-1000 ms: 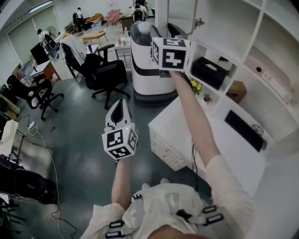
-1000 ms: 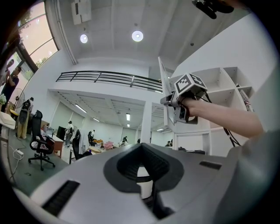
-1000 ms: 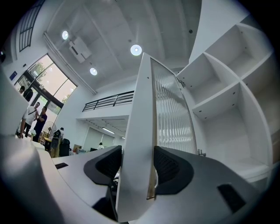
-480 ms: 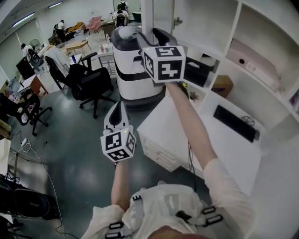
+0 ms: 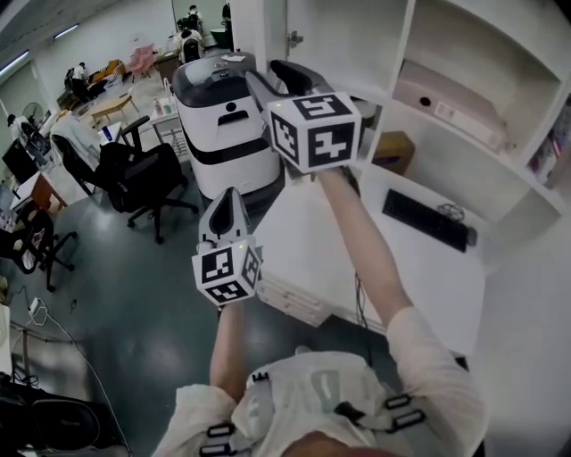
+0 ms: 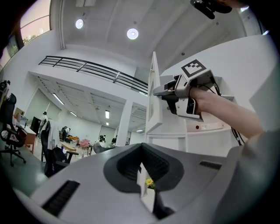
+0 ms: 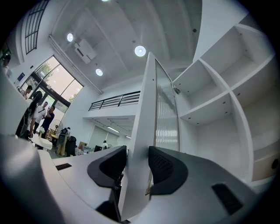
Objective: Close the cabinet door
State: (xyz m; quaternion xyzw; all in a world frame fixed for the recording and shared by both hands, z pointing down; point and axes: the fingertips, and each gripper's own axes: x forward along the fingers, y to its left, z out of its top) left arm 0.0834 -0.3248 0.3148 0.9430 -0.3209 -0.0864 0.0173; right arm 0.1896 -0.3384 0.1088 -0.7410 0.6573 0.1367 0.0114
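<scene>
Right gripper (image 7: 135, 166) jaws, just closing, clamp cabinet door (image 7: 146, 113) edge; left gripper (image 6: 142, 173) jaws together, idle. Advise swinging door evenly, no twisting.

Heads up: in your head view the cabinet door (image 5: 263, 27) runs off the top edge, so you never see its upper end. In the right gripper view, its lower end disappears behind the right gripper (image 7: 136, 164). That yellow speck (image 6: 149, 181) past the left gripper (image 6: 141, 160) is too tiny to name. Same goes for the people (image 5: 190, 20) way back.
</scene>
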